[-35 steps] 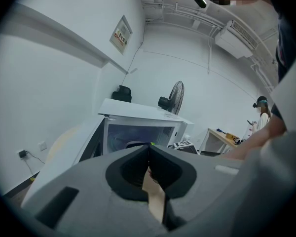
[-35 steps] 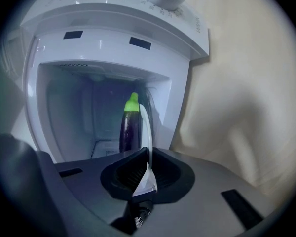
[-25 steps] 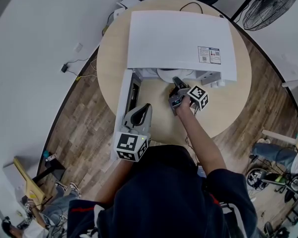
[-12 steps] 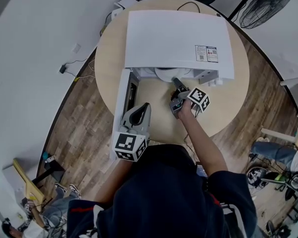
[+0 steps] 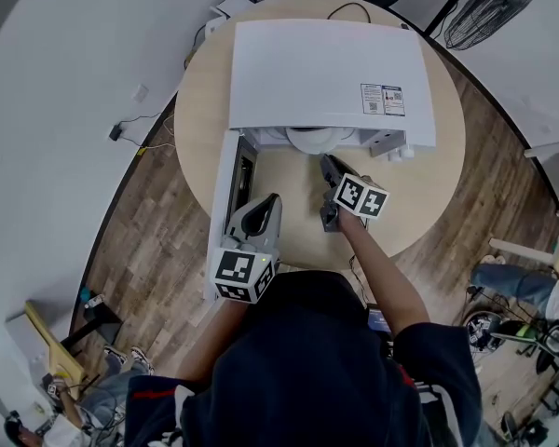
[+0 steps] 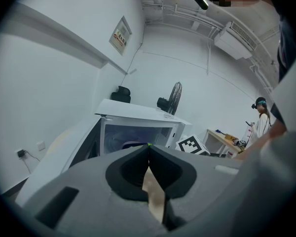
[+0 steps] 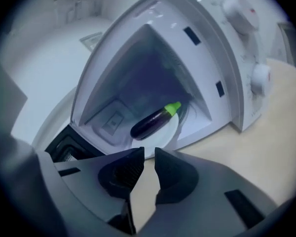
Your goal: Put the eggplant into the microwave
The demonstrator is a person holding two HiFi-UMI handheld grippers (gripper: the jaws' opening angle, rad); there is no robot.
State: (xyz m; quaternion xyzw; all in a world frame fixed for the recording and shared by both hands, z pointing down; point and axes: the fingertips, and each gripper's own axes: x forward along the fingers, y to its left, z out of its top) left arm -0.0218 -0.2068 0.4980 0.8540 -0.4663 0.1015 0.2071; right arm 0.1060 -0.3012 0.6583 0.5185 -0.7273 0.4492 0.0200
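Note:
The dark purple eggplant [image 7: 155,120] with a green cap lies on the white turntable plate [image 7: 164,136] inside the white microwave [image 5: 326,73]. The microwave door [image 5: 225,203] hangs open to the left. My right gripper [image 7: 149,152] is just outside the opening, over the table, its jaws a small gap apart with nothing between them. In the head view the right gripper [image 5: 326,168] points at the cavity. My left gripper [image 5: 265,205] rests by the open door, shut and holding nothing. The left gripper [image 6: 148,147] faces the microwave [image 6: 138,117] from the front.
The microwave stands on a round wooden table [image 5: 419,203], with a cable and a router [image 5: 233,3] behind it. A floor fan [image 5: 494,7] stands at the back right. In the left gripper view a person [image 6: 262,117] stands by another table far right.
My right gripper has drawn back from the microwave opening toward me, and its marker cube has turned. The left gripper has stayed by the door.

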